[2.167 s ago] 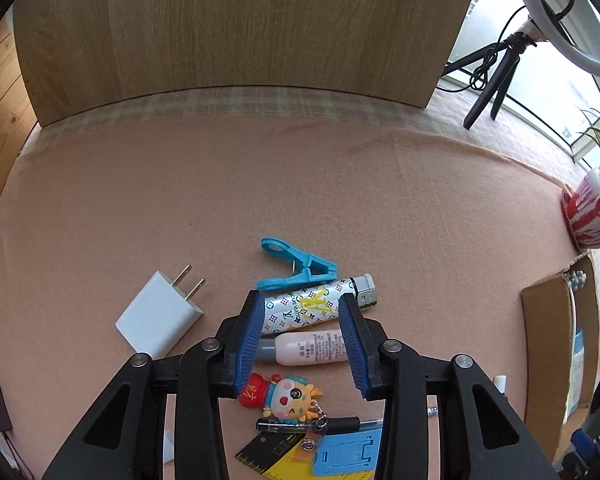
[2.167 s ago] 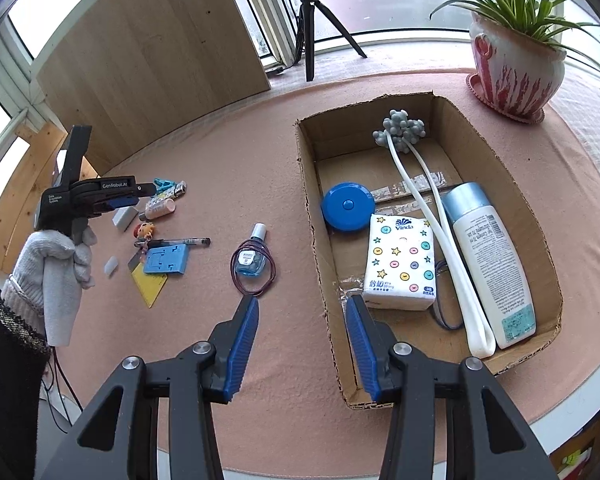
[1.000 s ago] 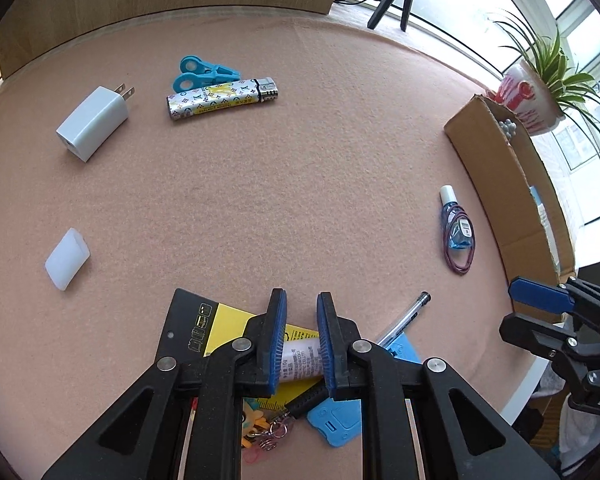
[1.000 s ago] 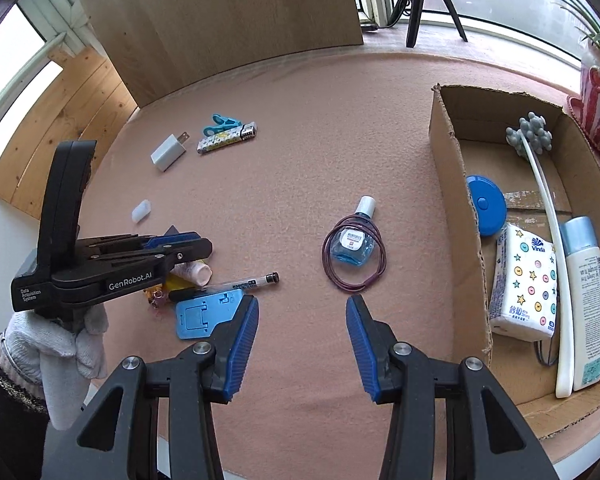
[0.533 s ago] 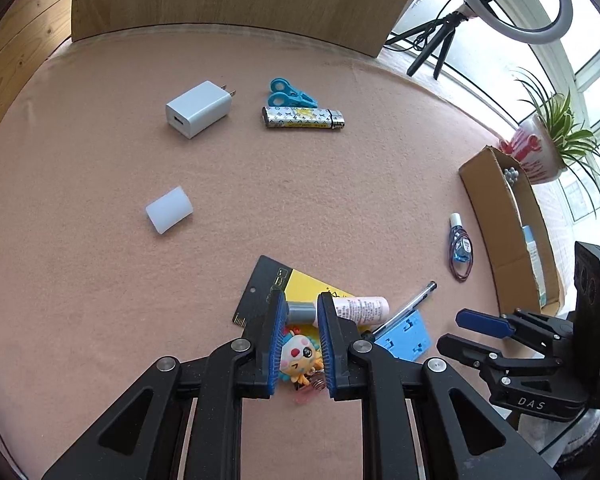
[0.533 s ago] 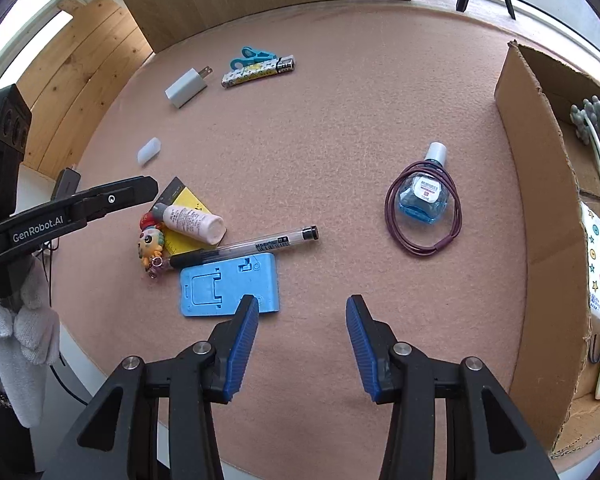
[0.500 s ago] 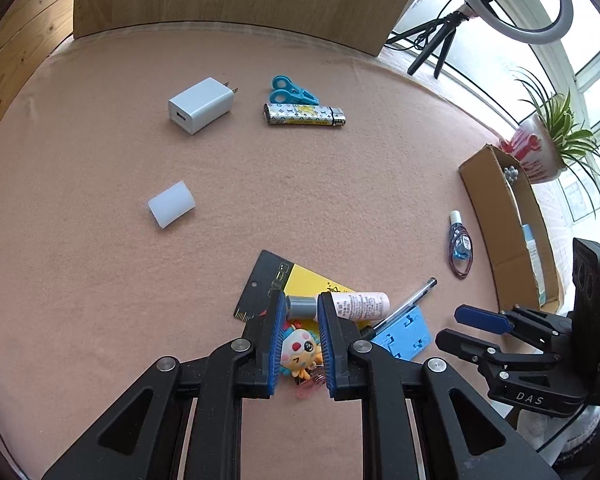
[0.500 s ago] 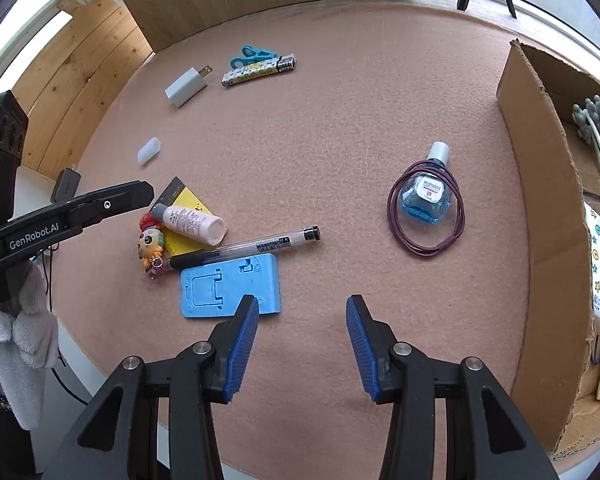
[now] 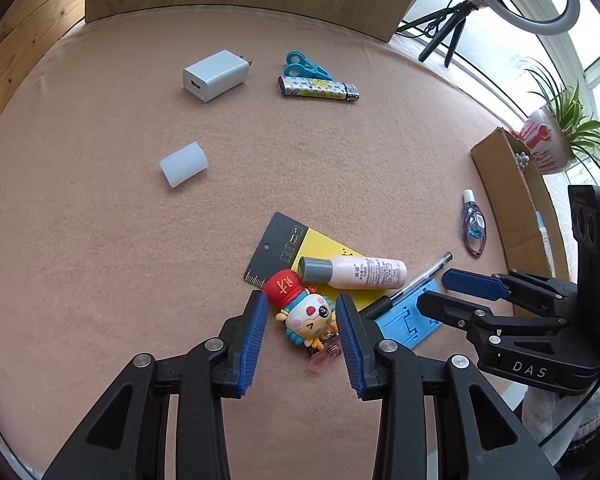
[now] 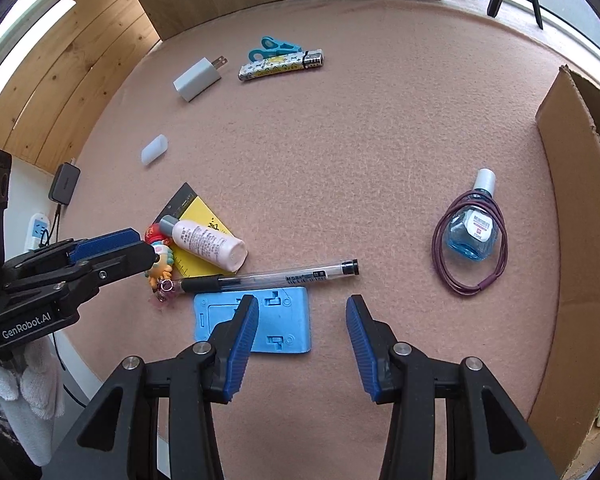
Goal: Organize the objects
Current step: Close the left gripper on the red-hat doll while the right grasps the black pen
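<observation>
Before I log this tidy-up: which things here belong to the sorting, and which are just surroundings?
To sort:
pink bottle
cartoon keychain
pen
blue stand
charger
lighter
cardboard box

Surroundings:
potted plant
ring light tripod

Both wrist fisheyes look steeply down from close above the pink felt-covered table (image 9: 100, 240), and the 2 views share the small pink bottle with grey cap (image 9: 352, 271) (image 10: 208, 242).
</observation>
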